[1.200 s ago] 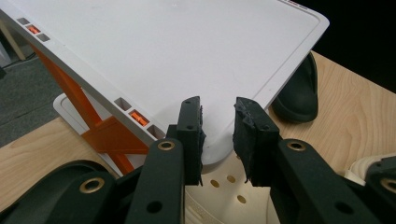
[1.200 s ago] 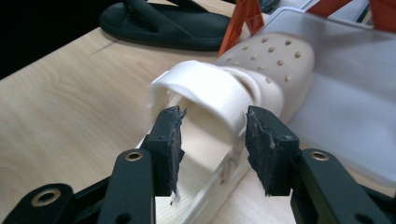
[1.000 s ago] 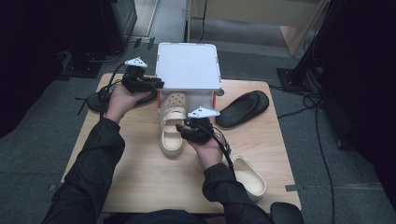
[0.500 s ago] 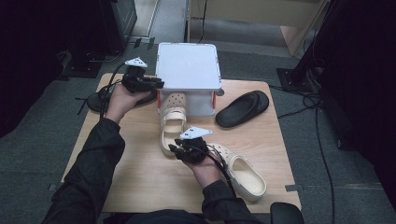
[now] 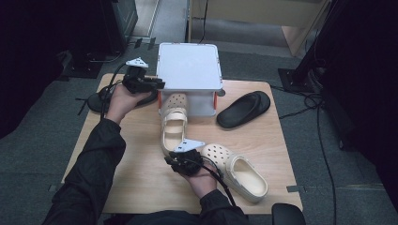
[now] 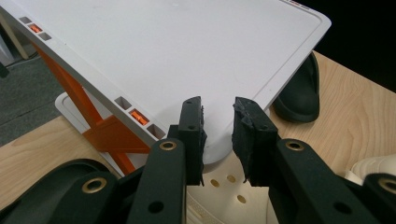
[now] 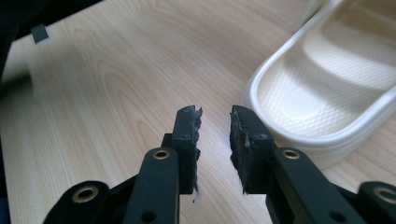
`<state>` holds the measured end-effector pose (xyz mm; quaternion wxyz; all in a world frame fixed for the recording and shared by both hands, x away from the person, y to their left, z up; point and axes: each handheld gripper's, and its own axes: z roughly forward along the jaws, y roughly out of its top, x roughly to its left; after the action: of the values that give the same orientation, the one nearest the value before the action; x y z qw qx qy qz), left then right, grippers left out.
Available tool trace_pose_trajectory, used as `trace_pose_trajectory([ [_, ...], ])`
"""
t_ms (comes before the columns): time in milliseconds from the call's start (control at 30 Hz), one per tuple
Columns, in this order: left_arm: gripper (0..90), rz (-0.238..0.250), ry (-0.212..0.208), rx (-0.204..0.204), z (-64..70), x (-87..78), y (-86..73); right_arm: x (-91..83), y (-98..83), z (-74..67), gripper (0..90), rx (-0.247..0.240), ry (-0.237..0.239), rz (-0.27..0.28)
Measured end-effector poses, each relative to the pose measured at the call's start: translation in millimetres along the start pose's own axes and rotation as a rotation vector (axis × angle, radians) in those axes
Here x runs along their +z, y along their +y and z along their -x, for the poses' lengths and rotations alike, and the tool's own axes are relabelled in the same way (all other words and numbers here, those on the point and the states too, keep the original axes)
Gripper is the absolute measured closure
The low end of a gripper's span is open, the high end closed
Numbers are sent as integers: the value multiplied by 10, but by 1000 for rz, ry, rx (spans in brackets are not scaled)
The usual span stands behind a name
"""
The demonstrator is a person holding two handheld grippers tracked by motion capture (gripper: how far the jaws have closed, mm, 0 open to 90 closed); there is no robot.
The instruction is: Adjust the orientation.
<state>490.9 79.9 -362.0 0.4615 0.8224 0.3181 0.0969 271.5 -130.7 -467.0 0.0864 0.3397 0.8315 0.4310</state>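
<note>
a wooden counter (image 5: 141, 154) stands on grey carpet (image 5: 42, 154). at its far edge sits a white box (image 5: 189, 65) with a flat lid and orange clasps. a cream clog (image 5: 172, 123) lies with its toe against the box front; a second cream clog (image 5: 237, 171) lies near the front right. a black slipper (image 5: 244, 108) rests right of the box, and another black slipper (image 5: 101, 99) at the counter's left edge. black cables (image 5: 324, 140) trail over the floor on the right.
</note>
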Motion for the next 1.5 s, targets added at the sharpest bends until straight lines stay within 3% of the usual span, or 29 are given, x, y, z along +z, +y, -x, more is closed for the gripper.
trace_pose_trajectory([
  [100,735,0,0,-1,1,0,0,50,-38,-12,757,4,2,-26],
  [200,736,0,0,-2,4,0,1,89,-98,2,765,-2,-33,-57],
  [367,740,-1,-1,-3,4,0,1,133,-129,87,780,13,-77,-54],
  [400,741,-1,0,-3,5,0,1,138,-95,123,781,20,-101,-44],
  [667,742,-2,-1,-5,2,-2,1,132,79,187,801,14,-138,-6],
  [800,742,-1,-2,-8,0,-4,-2,165,119,152,826,10,-105,-24],
  [933,742,0,-6,-10,-6,-6,-3,240,7,100,837,13,-80,-65],
  [1067,743,-2,-3,-8,1,-4,-2,279,-45,122,837,29,-104,-69],
  [1233,743,-3,-4,-6,0,-5,-3,264,95,191,865,6,-140,-35],
  [1300,743,-2,-5,-7,2,-4,-4,277,151,226,880,2,-132,-40],
  [1433,744,-1,-5,-7,-3,-7,-5,343,209,247,876,-18,-160,-42],
  [1500,744,1,-6,-8,-6,-9,-7,351,205,241,872,-2,-152,-48],
])
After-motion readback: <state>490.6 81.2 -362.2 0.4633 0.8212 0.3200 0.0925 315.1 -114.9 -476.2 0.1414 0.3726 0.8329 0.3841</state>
